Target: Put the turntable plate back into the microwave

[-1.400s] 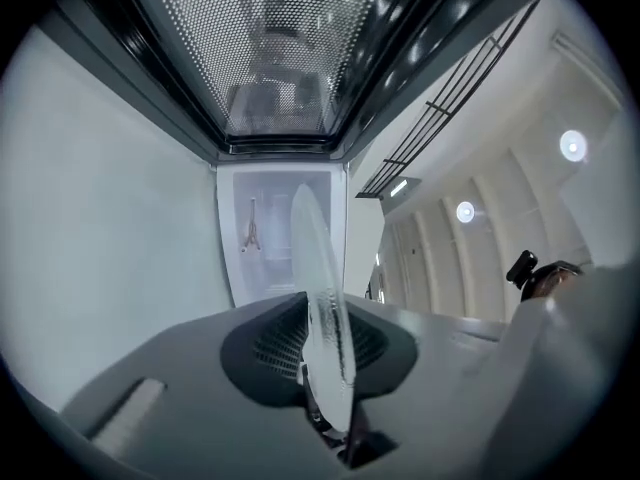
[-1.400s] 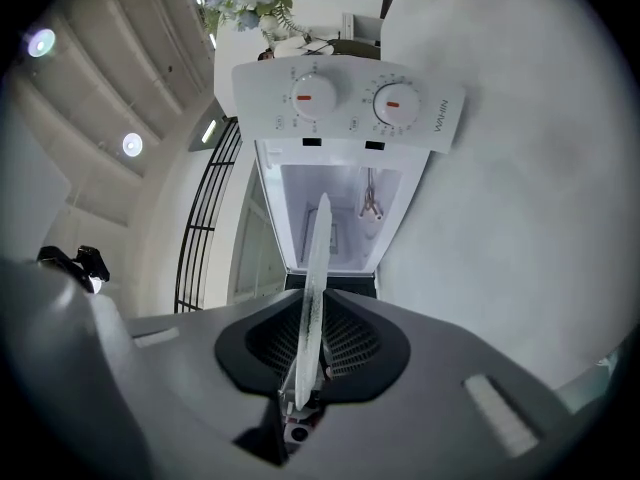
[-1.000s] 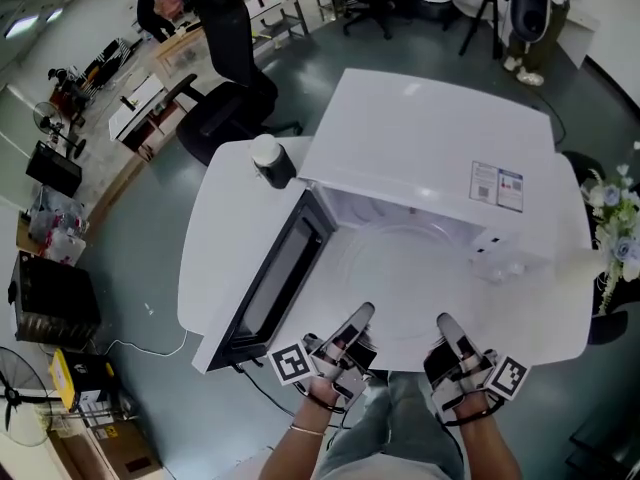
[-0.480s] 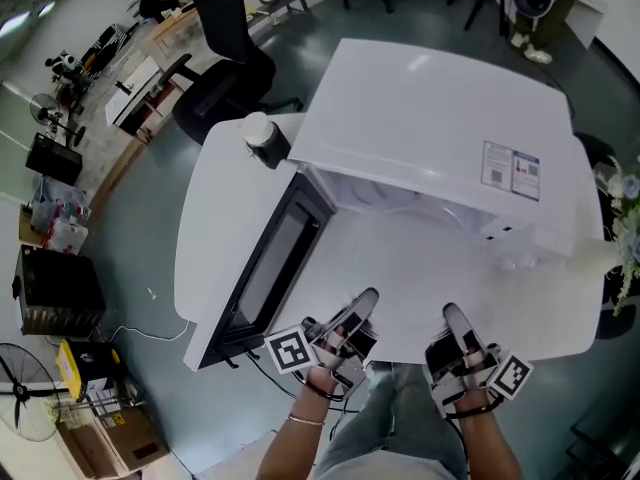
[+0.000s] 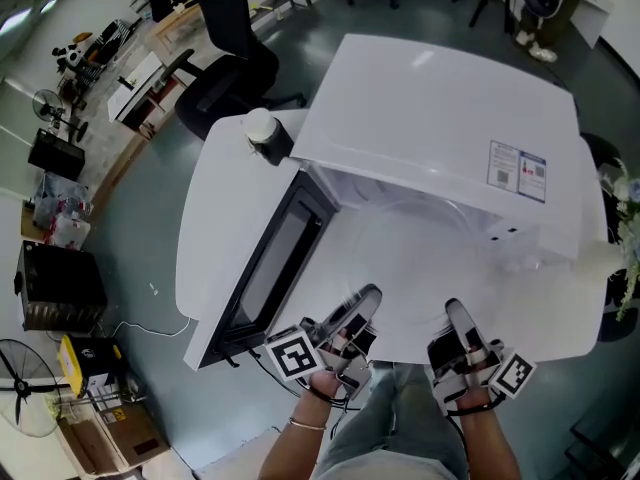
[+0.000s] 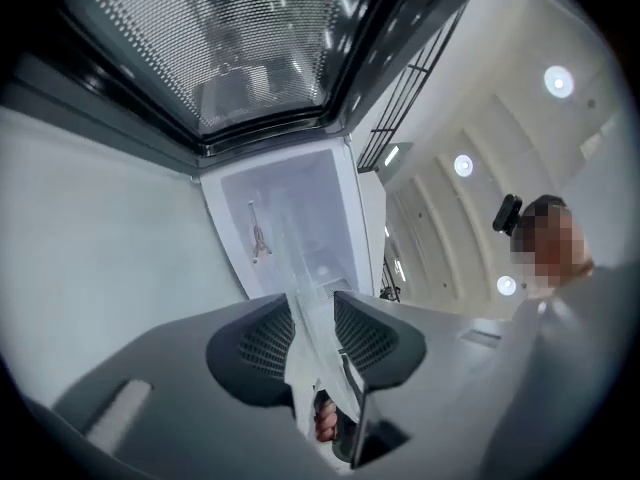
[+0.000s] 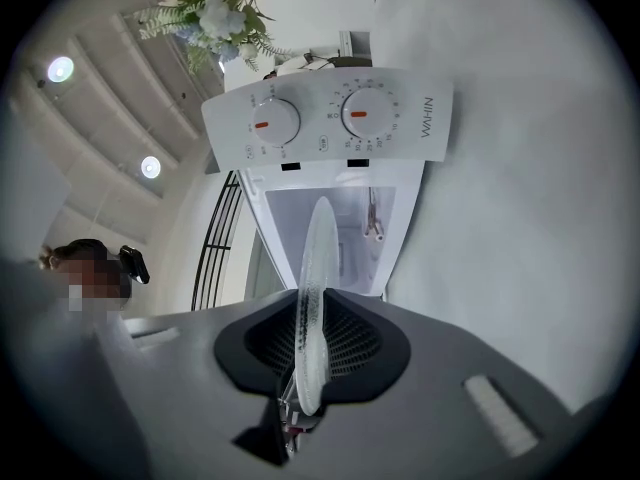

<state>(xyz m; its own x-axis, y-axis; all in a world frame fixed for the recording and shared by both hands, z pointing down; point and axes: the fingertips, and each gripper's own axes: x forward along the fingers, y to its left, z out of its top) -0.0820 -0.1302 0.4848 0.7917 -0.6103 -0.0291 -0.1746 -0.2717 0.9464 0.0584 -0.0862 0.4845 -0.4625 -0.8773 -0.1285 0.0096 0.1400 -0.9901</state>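
Observation:
The white microwave [image 5: 440, 108] stands on a white table with its door [image 5: 270, 273] swung open to the left. A clear glass turntable plate [image 5: 420, 258] is held level at the mouth of the cavity. My left gripper [image 5: 365, 296] is at the plate's near left edge. Its jaws are opening, and the rim [image 6: 300, 268] lies slanted between the pads [image 6: 262, 343]. My right gripper [image 5: 455, 310] is shut on the near right rim, which shows edge-on [image 7: 318, 258] between its pads. Beyond it are the control panel [image 7: 330, 118] and the cavity [image 7: 340, 238].
A black cylinder with a white cap [image 5: 262, 133] stands on the table [image 5: 215, 228] left of the microwave. A black office chair [image 5: 225, 58] is behind it, and flowers [image 5: 625, 208] are at the right edge. The open door [image 6: 260, 38] stands close beside my left gripper.
The left gripper has rolled slightly, so its marker cube shows more. Both grippers stay at the plate's near edge. The camera has shifted a little.

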